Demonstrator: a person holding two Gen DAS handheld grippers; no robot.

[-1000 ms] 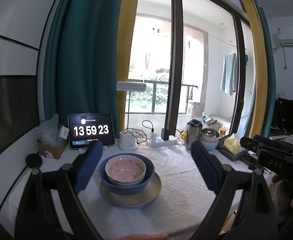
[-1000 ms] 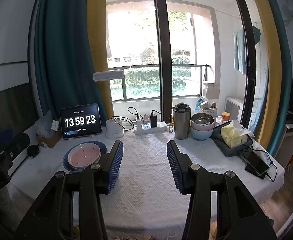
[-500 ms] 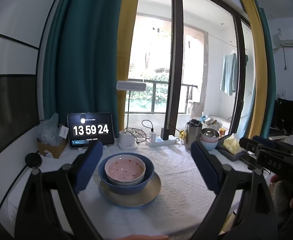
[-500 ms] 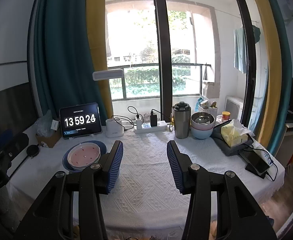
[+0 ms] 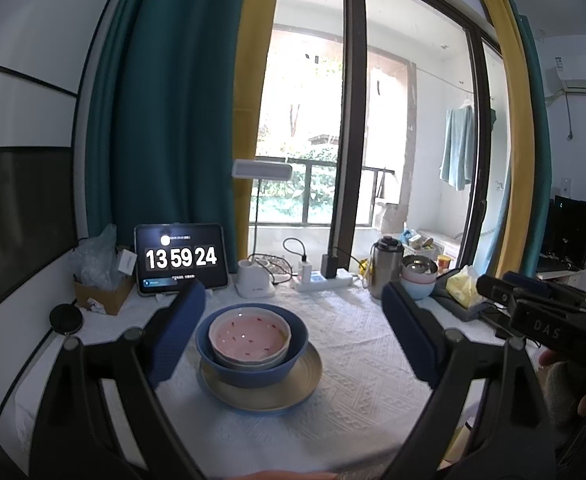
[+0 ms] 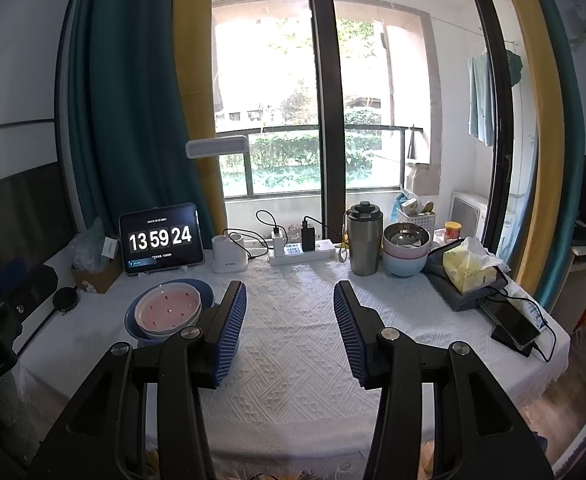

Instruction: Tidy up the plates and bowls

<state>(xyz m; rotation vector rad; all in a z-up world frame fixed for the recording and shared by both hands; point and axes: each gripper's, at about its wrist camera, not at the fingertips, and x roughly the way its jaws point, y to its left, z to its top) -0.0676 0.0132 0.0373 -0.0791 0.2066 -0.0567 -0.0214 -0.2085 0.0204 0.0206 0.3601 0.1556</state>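
Observation:
A pink bowl with red specks (image 5: pixel 249 336) sits nested in a blue bowl (image 5: pixel 253 372), which stands on a beige plate (image 5: pixel 293 390) on the white tablecloth. My left gripper (image 5: pixel 293 300) is open and empty, held above and around the stack without touching it. The stack also shows in the right wrist view, pink bowl (image 6: pixel 168 310) in blue bowl (image 6: pixel 133 318), left of my right gripper (image 6: pixel 289 294), which is open and empty over the cloth. A second stack of bowls (image 6: pixel 405 250), metal on pink on light blue, stands at the back right.
Along the back edge stand a tablet clock (image 6: pixel 161 240), a white lamp base (image 6: pixel 229 258), a power strip (image 6: pixel 303 254) and a steel flask (image 6: pixel 364 240). A tissue pack (image 6: pixel 469 266) and a phone (image 6: pixel 513 322) lie at the right. A cardboard box (image 5: pixel 101 290) sits far left.
The clock has gone from 13:59:23 to 13:59:24. Both grippers and the bowl stack have hardly moved.

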